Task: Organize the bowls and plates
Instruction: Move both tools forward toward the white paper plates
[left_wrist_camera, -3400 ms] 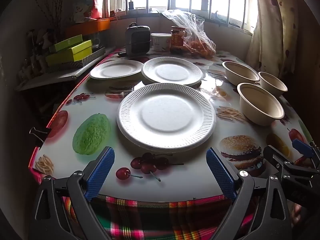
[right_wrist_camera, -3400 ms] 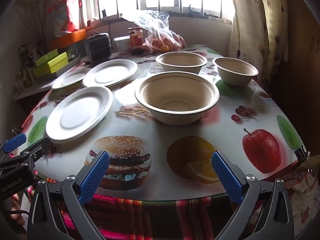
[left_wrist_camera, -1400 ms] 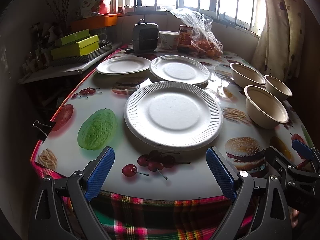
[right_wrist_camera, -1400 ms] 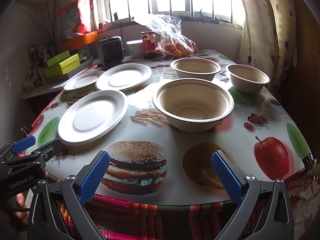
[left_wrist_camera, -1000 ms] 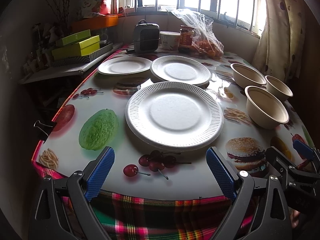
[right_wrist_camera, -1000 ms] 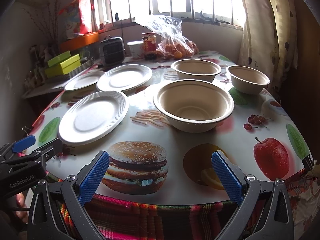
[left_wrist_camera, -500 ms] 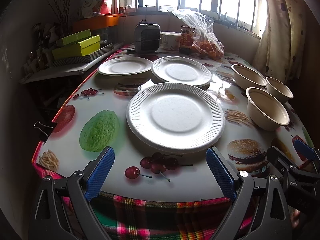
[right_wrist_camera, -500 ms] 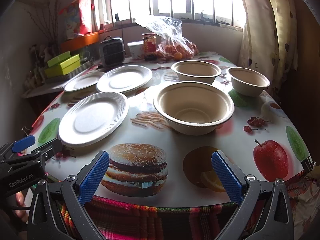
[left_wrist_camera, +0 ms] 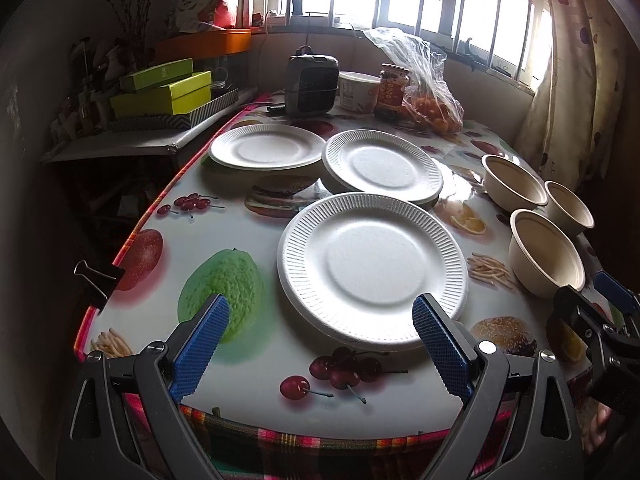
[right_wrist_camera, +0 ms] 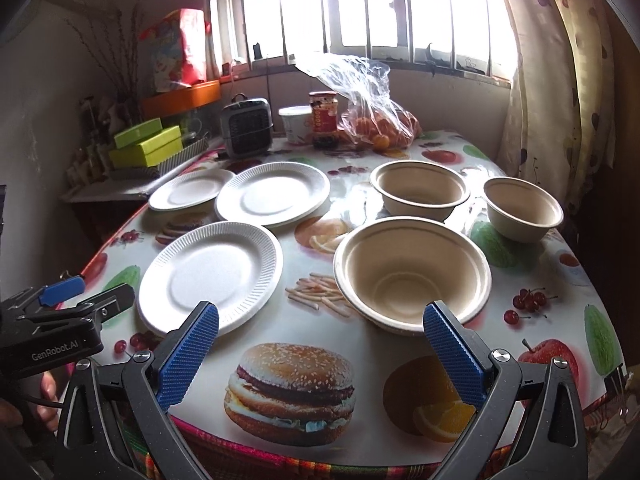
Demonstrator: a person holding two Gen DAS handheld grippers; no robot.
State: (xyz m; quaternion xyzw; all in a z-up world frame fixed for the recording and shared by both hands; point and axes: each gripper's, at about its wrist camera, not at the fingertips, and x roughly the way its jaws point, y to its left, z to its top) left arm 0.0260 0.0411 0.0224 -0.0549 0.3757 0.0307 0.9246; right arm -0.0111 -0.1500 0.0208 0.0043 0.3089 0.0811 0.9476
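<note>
Three white paper plates lie apart on the fruit-print table: a near plate (left_wrist_camera: 374, 270) (right_wrist_camera: 210, 276), a middle plate (left_wrist_camera: 382, 166) (right_wrist_camera: 272, 194) and a far plate (left_wrist_camera: 266, 148) (right_wrist_camera: 190, 190). Three beige bowls stand to the right: a near bowl (left_wrist_camera: 548, 258) (right_wrist_camera: 412, 274), a far bowl (left_wrist_camera: 514, 186) (right_wrist_camera: 420, 190) and a small bowl (left_wrist_camera: 568, 208) (right_wrist_camera: 522, 208). My left gripper (left_wrist_camera: 320, 344) is open, just short of the near plate. Open too, my right gripper (right_wrist_camera: 320, 354) hovers before the near bowl, empty.
A grey heater (left_wrist_camera: 312, 84), a white tub (left_wrist_camera: 358, 90), a jar (left_wrist_camera: 394, 86) and a bag of oranges (left_wrist_camera: 428, 88) stand at the table's far end. Green boxes (left_wrist_camera: 162, 90) sit on a side shelf at left. A curtain (right_wrist_camera: 560, 80) hangs at right.
Both grippers have moved forward and a little higher over the table edge, so the near plate and near bowl sit closer to the fingertips. Nothing on the table has shifted.
</note>
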